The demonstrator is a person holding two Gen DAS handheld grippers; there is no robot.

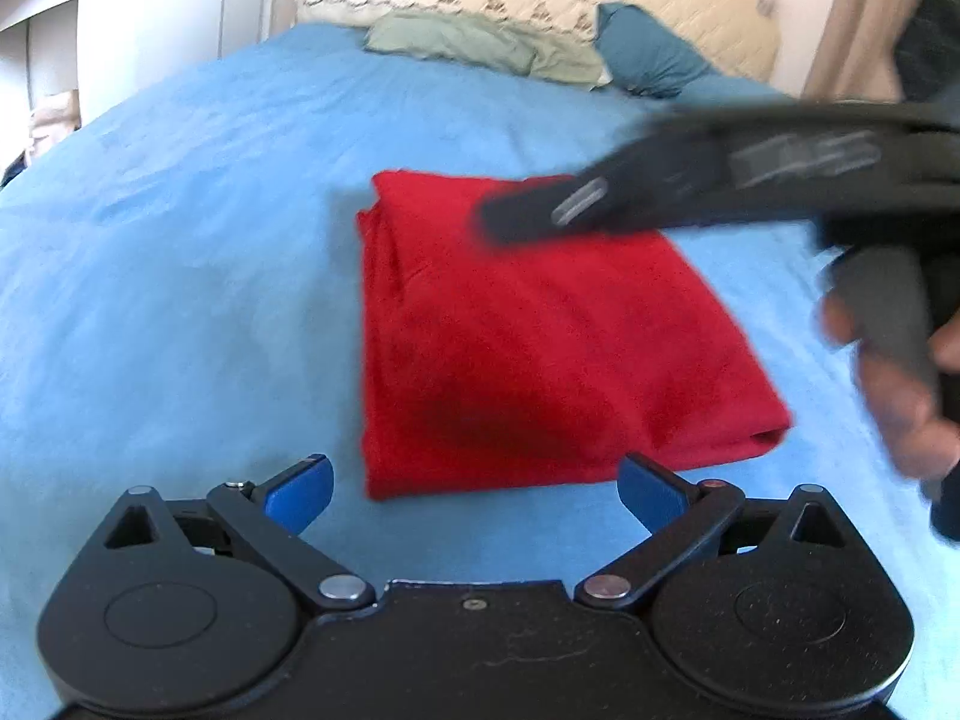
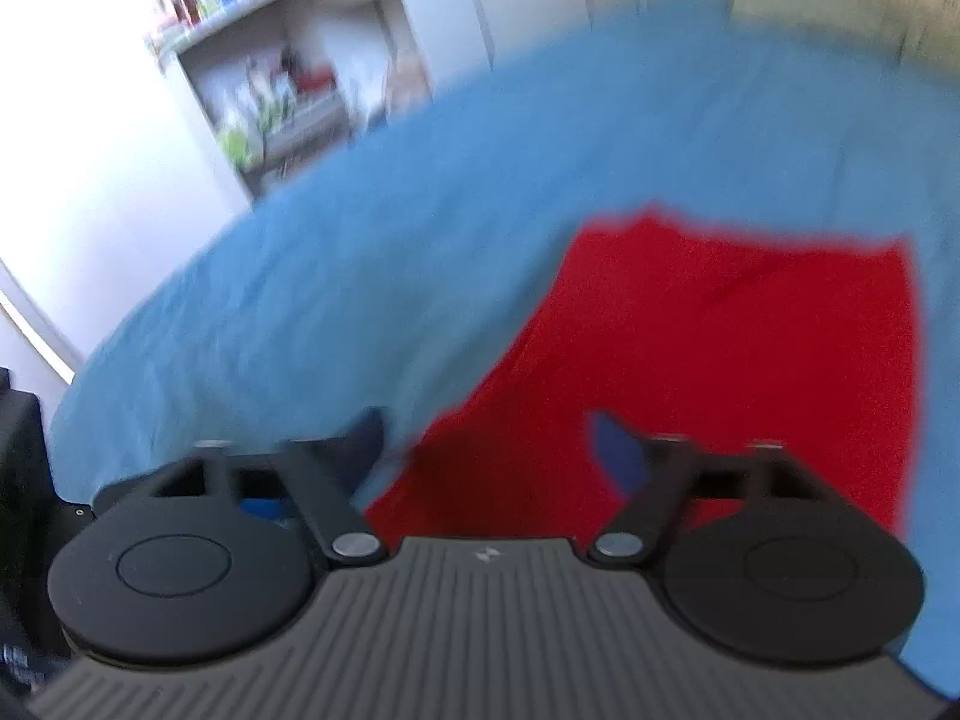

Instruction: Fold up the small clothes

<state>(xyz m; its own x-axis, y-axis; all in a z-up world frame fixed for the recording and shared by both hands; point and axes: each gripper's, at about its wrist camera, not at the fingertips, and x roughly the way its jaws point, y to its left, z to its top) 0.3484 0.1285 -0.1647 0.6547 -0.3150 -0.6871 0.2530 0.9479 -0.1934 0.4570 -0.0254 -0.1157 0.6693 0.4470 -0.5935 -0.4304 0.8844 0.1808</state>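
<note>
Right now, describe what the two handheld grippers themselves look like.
Left gripper: black body with two round black discs, black linkage arms on silver pivot pins, blue pads on the jaws. Right gripper: the same black discs, arms and silver pins, with a grey ribbed top plate bearing a small white mark; its blue pads are blurred. From the left wrist view, it shows pale lettering and a grey handle.

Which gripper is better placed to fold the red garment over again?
Probably left. The left gripper is open, squarely facing the folded red garment's near edge on the blue bedsheet. The right gripper, also open, is blurred and sits over a corner.
</note>
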